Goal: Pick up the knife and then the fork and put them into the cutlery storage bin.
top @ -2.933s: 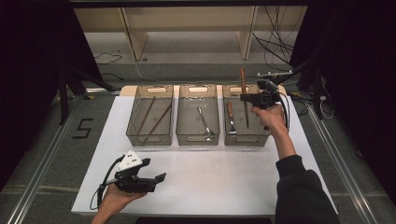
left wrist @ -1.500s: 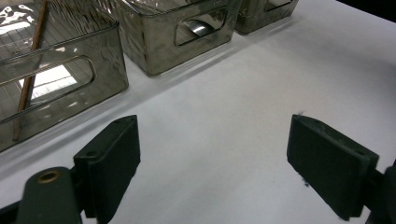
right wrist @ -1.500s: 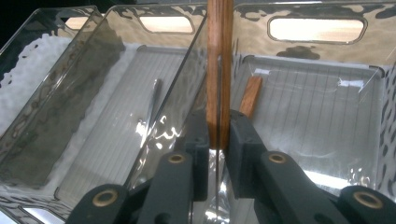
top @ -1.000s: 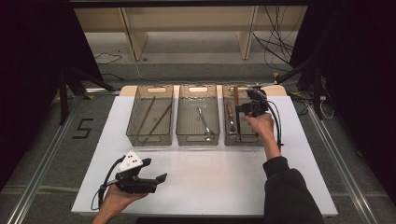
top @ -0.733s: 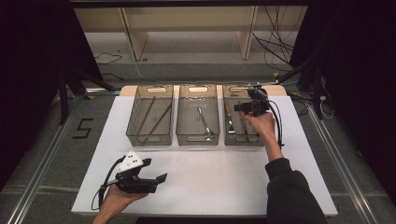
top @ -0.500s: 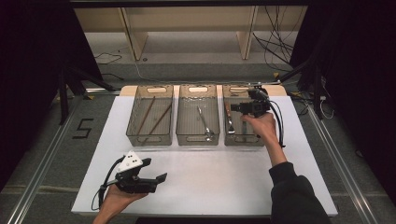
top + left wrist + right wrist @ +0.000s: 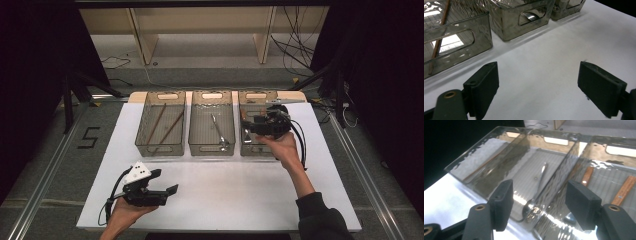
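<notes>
My right claw above the right-hand bin, nothing between its jaws

I held my right claw [image 7: 248, 126] over the right bin [image 7: 252, 148]; its jaws had just been opening and stood spread with nothing between them, while two wooden-handled utensils [image 7: 624, 190] lay in that bin, near the bench's far right corner. I counted three clear bins along the far edge of the white bench [image 7: 225, 195]: the left bin [image 7: 161, 147] held two brown sticks [image 7: 156, 123], the middle bin [image 7: 212, 147] one metal spoon [image 7: 218, 134]. My left claw [image 7: 167, 192] rested near the front left corner, jaws spread wide over bare board. Around the bench lay grey floor with a taped figure 5 [image 7: 89, 138], metal rails, black curtains at both sides and pale shelving [image 7: 200, 25] behind.
</notes>
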### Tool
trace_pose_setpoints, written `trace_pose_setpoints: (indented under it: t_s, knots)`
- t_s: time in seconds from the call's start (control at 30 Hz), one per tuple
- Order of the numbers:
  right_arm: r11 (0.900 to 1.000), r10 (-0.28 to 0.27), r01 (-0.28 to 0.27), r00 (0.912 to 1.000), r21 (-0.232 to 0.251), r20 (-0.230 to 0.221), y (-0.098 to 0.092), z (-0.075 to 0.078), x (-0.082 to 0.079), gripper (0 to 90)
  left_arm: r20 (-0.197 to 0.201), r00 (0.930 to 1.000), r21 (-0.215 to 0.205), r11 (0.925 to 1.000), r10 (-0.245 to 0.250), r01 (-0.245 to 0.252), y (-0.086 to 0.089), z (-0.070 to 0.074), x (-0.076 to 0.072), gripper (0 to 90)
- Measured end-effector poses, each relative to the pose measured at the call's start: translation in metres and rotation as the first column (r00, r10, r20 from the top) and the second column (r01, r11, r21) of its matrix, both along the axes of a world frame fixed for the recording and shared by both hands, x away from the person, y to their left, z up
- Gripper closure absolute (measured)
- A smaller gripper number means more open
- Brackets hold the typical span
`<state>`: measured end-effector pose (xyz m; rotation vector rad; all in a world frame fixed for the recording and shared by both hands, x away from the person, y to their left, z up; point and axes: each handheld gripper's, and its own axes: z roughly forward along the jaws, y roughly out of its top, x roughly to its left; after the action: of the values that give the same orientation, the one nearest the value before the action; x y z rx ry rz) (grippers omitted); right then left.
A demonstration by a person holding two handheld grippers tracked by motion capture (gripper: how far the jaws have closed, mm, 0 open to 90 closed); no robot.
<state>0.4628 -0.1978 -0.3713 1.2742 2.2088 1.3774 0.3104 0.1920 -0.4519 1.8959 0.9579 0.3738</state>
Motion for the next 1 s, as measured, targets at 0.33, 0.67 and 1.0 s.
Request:
trace_pose_setpoints:
  t_s: [0.33,0.67,1.0]
  knots:
    - [0.997,0.071,-0.072,0.9959,0.028,0.057,0.002,-0.006,-0.028,35.5,0.002,1.0000,-0.010,0.9999,0.004,-0.004,0.000,0.000,0.000,16.7]
    - [0.992,0.111,-0.116,0.9878,0.039,0.109,0.002,-0.016,-0.054,31.4,0.004,1.0000,-0.015,0.9999,0.005,-0.005,0.001,-0.001,0.001,16.7]
    - [0.985,0.159,-0.167,0.9750,0.038,0.155,-0.002,-0.030,-0.087,29.5,0.004,1.0000,-0.022,0.9997,-0.002,0.002,0.000,0.000,0.001,16.7]
